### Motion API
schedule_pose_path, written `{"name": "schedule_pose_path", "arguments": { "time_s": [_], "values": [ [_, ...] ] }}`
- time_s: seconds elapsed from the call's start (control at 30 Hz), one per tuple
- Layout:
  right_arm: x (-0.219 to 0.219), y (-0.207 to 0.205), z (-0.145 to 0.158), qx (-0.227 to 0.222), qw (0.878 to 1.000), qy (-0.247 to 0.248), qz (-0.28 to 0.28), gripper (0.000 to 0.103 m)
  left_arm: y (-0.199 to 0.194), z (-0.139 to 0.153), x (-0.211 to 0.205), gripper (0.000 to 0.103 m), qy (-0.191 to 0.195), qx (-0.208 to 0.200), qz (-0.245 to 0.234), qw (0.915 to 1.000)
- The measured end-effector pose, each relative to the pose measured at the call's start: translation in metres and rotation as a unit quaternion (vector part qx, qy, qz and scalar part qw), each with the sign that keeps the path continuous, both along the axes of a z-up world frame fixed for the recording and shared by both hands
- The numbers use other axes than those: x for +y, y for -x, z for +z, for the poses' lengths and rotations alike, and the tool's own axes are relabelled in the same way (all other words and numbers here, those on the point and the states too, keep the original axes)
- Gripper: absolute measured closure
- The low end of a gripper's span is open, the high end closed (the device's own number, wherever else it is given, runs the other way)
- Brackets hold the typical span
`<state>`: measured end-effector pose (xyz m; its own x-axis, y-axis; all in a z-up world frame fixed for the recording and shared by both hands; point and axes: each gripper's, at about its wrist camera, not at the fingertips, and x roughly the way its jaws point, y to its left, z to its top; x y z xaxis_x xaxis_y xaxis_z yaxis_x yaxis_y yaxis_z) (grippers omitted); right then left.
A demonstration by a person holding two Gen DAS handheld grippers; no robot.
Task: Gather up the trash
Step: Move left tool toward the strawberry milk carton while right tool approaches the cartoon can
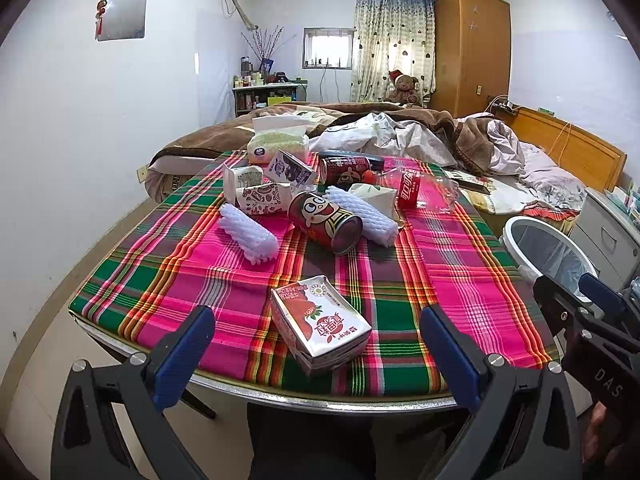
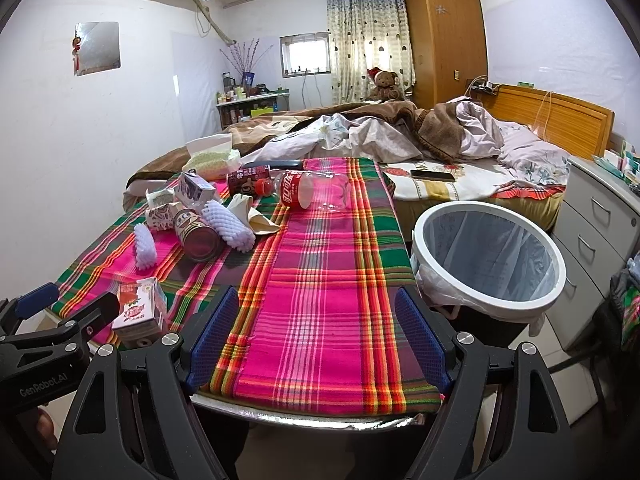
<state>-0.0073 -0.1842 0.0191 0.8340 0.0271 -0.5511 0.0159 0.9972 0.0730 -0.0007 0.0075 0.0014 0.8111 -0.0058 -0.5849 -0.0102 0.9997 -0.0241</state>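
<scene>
"GenRobot.AI" in white on the left tongs' (image 2: 64, 304) black body, right wrist view. "DAS" on the right tongs' (image 1: 576, 292) body, left wrist view. Cola bottle (image 2: 310, 192) near the bench's far edge: red label with white Chinese script. Near-edge carton (image 1: 320, 324): red Chinese characters, unclear.

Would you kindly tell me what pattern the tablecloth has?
The tablecloth is plaid: pink, green and orange stripes, clearest in the right wrist view.

Left gripper (image 1: 316, 334) spread wide, strawberry carton (image 1: 320, 326) between fingers
</scene>
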Motion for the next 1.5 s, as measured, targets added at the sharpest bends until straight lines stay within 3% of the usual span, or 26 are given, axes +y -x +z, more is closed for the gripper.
{"name": "schedule_pose_path", "arguments": {
  "time_s": [0.37, 0.7, 1.07, 1.27, 1.5],
  "values": [
    [-0.004, -0.026, -0.007, -0.001, 1.0, -0.003, 0.018, 0.021, -0.019, -0.023, 0.01, 0.0, 0.009, 0.043, -0.003, 0.9991],
    [0.015, -0.075, -0.022, 0.012, 0.996, -0.019, 0.084, 0.021, -0.049, -0.052, 0.014, 0.001, 0.014, 0.096, 0.003, 0.9953],
    [0.045, -0.102, -0.024, 0.035, 0.99, -0.015, 0.139, 0.021, -0.06, -0.06, 0.036, 0.006, 0.067, 0.105, -0.008, 0.9922],
    [0.055, -0.113, -0.024, 0.043, 0.99, -0.018, 0.133, 0.021, -0.07, -0.06, 0.041, 0.006, 0.106, 0.115, -0.015, 0.9875],
    [0.067, -0.121, -0.024, 0.048, 0.989, -0.012, 0.142, 0.021, -0.075, -0.063, 0.043, 0.006, 0.095, 0.115, -0.006, 0.9888]
  ]
}}
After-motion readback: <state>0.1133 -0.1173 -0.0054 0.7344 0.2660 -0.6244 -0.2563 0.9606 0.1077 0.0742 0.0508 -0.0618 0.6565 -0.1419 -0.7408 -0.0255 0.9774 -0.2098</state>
